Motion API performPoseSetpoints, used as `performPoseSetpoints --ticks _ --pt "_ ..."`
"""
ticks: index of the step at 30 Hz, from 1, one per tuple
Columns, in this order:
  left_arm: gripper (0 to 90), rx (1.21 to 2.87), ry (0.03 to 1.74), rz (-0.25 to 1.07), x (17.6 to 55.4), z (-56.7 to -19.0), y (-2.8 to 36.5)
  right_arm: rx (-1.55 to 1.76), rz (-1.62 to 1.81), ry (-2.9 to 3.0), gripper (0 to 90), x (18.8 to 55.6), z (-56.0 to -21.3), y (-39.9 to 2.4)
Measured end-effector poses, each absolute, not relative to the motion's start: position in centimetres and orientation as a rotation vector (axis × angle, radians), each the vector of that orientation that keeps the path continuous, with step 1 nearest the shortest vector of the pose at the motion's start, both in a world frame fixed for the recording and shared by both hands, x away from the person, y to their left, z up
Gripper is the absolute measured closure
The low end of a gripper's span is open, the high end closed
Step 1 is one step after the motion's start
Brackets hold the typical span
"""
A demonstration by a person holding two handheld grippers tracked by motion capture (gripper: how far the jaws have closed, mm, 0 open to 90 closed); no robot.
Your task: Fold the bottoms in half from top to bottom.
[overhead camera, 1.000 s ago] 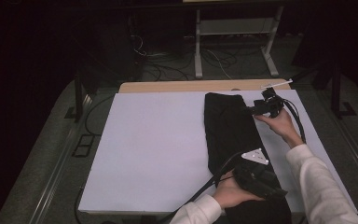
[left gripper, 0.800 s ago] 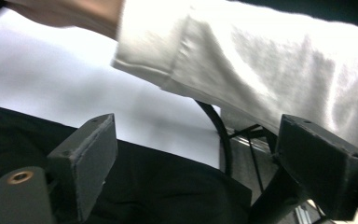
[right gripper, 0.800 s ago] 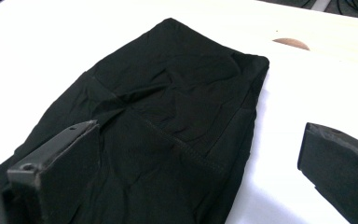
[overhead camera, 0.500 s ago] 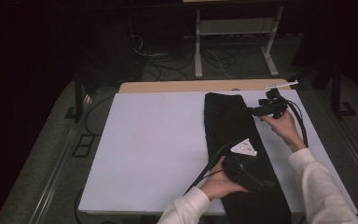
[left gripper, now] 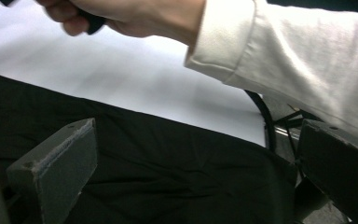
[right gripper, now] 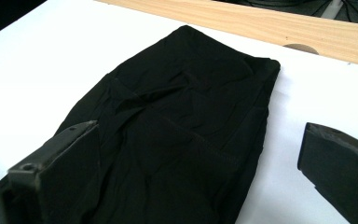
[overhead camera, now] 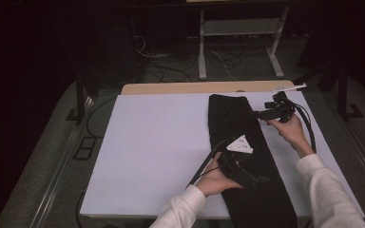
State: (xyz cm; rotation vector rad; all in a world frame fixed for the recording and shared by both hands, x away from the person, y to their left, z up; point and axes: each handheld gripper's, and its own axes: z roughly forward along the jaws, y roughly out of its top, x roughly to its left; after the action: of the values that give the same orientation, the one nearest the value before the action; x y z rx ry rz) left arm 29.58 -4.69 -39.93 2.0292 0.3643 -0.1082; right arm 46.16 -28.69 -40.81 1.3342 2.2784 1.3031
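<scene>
A black garment (overhead camera: 237,142) lies folded in a long strip on the right half of the white table top (overhead camera: 157,147). My left gripper (overhead camera: 259,179) hovers over its near part, pointing right, with a grey three-cornered plate (overhead camera: 240,145) on top. Its jaws have just been opening and stand open in the left gripper view (left gripper: 196,163), the cloth (left gripper: 168,172) lying below them, not pinched. My right gripper (overhead camera: 259,114) sits at the garment's far right edge. Its jaws have also just been opening and are wide apart (right gripper: 200,158) over the garment's far end (right gripper: 182,116), holding nothing.
A wooden strip (overhead camera: 199,88) borders the far side of the white top, also seen in the right gripper view (right gripper: 279,28). Beyond the table stand a white metal frame (overhead camera: 237,33) and floor cables (overhead camera: 171,71). The right arm's white sleeve (left gripper: 298,60) crosses above the left gripper.
My left hand has drawn away from the table's near edge, up along the garment, and let go of the cloth. The right gripper has shifted slightly right off the cloth.
</scene>
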Motion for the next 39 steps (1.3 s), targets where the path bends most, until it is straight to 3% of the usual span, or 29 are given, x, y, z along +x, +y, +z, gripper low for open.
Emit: performPoseSetpoints --ticks 39 --pt "0.0 2.039 0.490 0.089 35.2 -37.3 1.7 1.341 1.292 2.303 0.0 45.2 -41.9 -28.6"
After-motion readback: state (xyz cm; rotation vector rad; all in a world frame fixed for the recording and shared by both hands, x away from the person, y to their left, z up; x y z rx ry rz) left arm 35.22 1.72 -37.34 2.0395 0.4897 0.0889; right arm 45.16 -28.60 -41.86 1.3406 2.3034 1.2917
